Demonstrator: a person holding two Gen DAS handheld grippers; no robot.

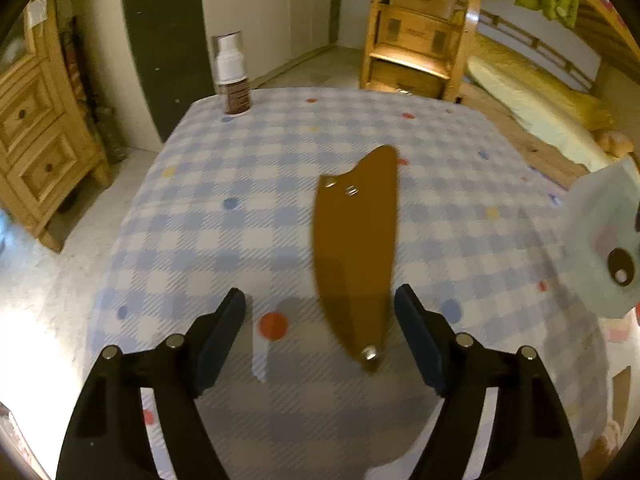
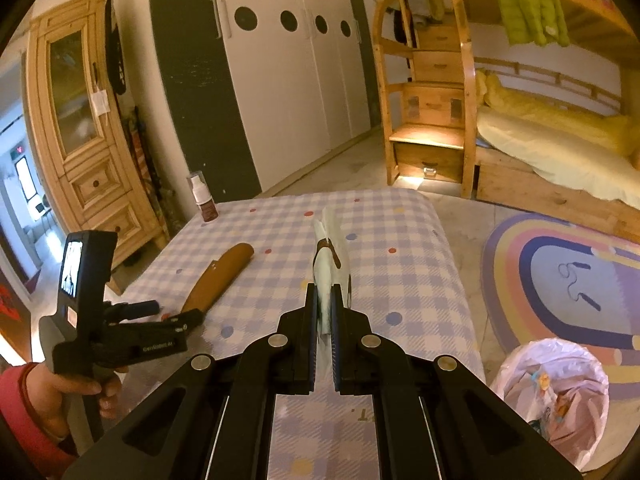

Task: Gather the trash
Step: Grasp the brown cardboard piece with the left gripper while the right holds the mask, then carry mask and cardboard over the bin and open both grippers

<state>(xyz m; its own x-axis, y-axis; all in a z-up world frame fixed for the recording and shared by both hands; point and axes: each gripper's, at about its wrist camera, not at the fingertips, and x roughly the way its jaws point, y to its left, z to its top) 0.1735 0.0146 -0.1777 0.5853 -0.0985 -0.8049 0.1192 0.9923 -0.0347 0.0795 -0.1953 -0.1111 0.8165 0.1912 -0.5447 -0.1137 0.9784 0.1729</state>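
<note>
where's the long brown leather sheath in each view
Left wrist: long brown leather sheath lies mid-frame on the checked cloth, its near end between the open left tongs.
Right wrist: left of centre, ahead of those tongs.
Shared landmark: white-and-brown spray bottle at the table's far left corner.

Faint pale lettering on the side of the left gripper (image 2: 176, 316) — too small to make out. Label on the spray bottle (image 2: 204, 200) beyond it — blurred, unreadable.

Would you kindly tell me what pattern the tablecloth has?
The tablecloth has blue-and-white checks with scattered coloured dots, clearest in the right wrist view.
</note>
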